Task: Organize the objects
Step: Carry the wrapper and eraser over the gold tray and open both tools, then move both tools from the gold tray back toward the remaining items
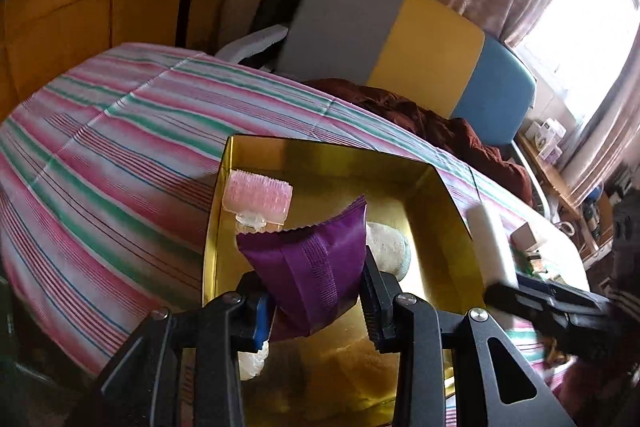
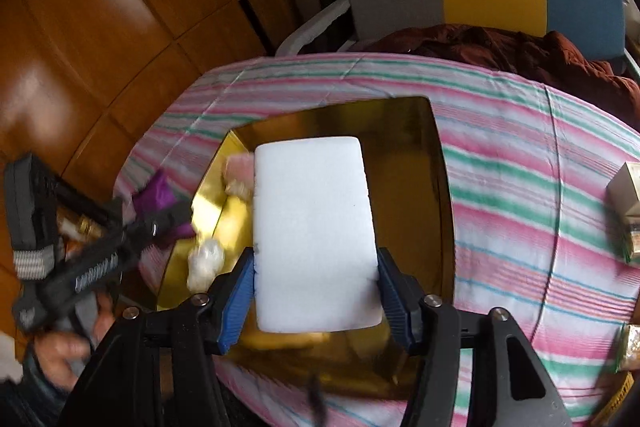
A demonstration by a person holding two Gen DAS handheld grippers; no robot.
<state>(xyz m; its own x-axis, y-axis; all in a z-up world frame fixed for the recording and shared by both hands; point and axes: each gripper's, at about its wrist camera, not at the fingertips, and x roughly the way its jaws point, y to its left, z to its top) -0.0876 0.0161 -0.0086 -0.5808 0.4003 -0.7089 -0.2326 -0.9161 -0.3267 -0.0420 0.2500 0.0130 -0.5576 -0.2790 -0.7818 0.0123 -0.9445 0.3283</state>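
Note:
A gold box [image 1: 436, 203] lies open on the striped bedcover [image 1: 112, 155]. My left gripper [image 1: 316, 287] is shut on a purple sachet [image 1: 316, 259] and holds it over the box's left part. In the box lie a pink bristled roller [image 1: 258, 193] and two white fluffy pieces [image 1: 390, 247]. In the right wrist view my right gripper [image 2: 316, 263] is shut on a white foam block [image 2: 316, 227], its blue pads [image 2: 244, 279] pressing both sides, above the gold box [image 2: 436, 187]. There the left gripper [image 2: 160, 219] with the purple sachet [image 2: 158, 193] shows blurred at the box's left edge.
Small cartons [image 2: 628, 203] sit on the bedcover to the right of the box. A dark red cloth [image 2: 520, 55] and a grey, yellow and blue chair back [image 1: 400, 39] lie beyond the bed. Wooden cupboard doors [image 2: 100, 7] stand at the left. A person's hand [image 2: 60, 351] holds the left tool.

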